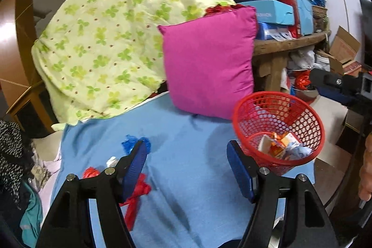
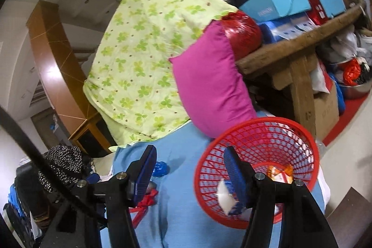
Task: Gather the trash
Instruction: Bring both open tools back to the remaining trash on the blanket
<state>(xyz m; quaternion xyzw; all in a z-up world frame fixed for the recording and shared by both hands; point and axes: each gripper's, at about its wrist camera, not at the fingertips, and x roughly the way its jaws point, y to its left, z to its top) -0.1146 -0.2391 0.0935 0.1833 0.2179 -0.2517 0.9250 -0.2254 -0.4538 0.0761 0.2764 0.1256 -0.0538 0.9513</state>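
At the far left of my left wrist view lies a dark spotted cloth (image 1: pixel 10 155); the right wrist view shows it too, with a black cable (image 2: pixel 34 155) crossing in front that only this view catches. Next comes trash on the blue sheet (image 1: pixel 186 143) of the bed: a red plastic scrap (image 1: pixel 137 196), a small white scrap (image 1: pixel 111 160) and a blue crumpled wrapper (image 1: pixel 130 143). My left hand-held gripper (image 1: pixel 187 169) stands open above the sheet, nothing between its blue pads. Behind it the green clover quilt (image 1: pixel 111 38) leans up, and the pink pillow (image 1: pixel 209 66) stands beside it. The right view alone shows a red shiny bag (image 2: pixel 241 34) behind that pillow, resting on the wooden table (image 2: pixel 290 45). To the right sits the red mesh basket (image 1: pixel 309 113) on the sheet's edge, holding orange and white wrappers (image 1: pixel 279 143). My right hand-held gripper (image 2: pixel 190 169) is open and empty, its right finger over the basket rim; a white paper scrap (image 2: pixel 225 196) lies inside the basket beside that finger. Only the left view shows my hand (image 1: pixel 366 169) at the far right edge.
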